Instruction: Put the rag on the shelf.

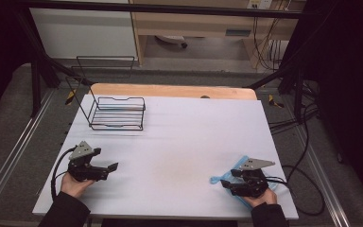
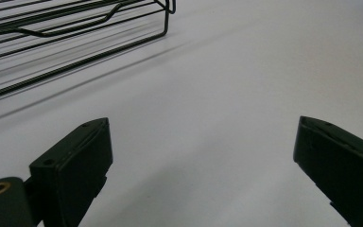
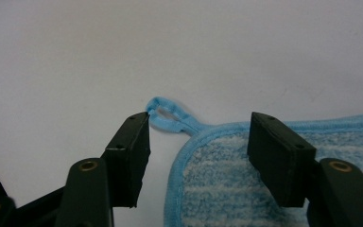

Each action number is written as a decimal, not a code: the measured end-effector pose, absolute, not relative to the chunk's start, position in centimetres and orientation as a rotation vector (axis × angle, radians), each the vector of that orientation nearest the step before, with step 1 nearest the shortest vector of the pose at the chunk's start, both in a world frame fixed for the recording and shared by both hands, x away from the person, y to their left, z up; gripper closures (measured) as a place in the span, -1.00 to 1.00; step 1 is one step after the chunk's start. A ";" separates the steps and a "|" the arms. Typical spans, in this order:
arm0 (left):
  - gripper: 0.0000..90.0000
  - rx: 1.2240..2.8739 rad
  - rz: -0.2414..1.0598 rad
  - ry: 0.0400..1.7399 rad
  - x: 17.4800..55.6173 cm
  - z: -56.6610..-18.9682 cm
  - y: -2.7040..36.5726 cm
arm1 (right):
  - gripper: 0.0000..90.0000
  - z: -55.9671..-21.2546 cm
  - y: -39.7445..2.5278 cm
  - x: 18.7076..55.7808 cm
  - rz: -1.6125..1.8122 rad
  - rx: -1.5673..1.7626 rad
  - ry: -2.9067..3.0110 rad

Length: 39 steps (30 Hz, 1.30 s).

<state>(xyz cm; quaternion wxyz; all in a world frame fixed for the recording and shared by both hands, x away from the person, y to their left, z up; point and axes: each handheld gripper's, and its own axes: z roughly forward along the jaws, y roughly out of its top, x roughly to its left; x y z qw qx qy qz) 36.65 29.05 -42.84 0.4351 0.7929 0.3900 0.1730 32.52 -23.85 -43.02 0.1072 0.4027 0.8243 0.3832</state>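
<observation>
We are looking down on a white counter [image 1: 179, 142] standing in a dim room, with a wooden strip along its far edge, black frame rails around it and cables trailing over the grey floor at the right. We are counting one counter, one black wire rack [image 1: 116, 112], one blue cloth [image 1: 234, 176], and two grippers.

The rack is sitting at the far left of the counter, bare, with nothing hanging on it or lying in it; in the left gripper view its wires are crossing the top left corner. The cloth is lying flat at the near right edge, well apart from the rack, a striped microfibre piece with a bound hem and one small hanging loop [image 3: 166, 113] at its corner.

We are judging the work to be at its very start: the cloth is not yet lifted, and everything past the first grasp is left to do.

The right gripper [image 3: 198, 137] is hovering over the loop corner of the cloth [image 3: 264, 189], its jaws standing moderately apart on either side of that corner, one tip just beside the loop, holding nothing that we can see. The left gripper [image 1: 105, 166] is waiting at the near left, near the rack, with its jaws spread wide over bare counter and gripping nothing.
</observation>
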 end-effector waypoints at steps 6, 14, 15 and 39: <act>-0.88 1.974 0.430 0.977 36.7 -42.9 29.1 | 0.04 -43.6 -23.5 32.7 1.036 1.166 2.448; -0.87 1.996 0.432 0.979 36.7 -43.0 28.8 | 0.03 -44.4 -22.8 32.5 0.951 1.120 2.440; -0.87 1.996 0.432 0.980 36.7 -43.0 28.9 | 0.03 -44.5 -22.6 32.4 0.936 1.105 2.434; -0.86 2.001 0.428 0.984 36.8 -43.1 28.9 | 0.71 -43.8 -22.3 32.5 0.777 1.083 2.426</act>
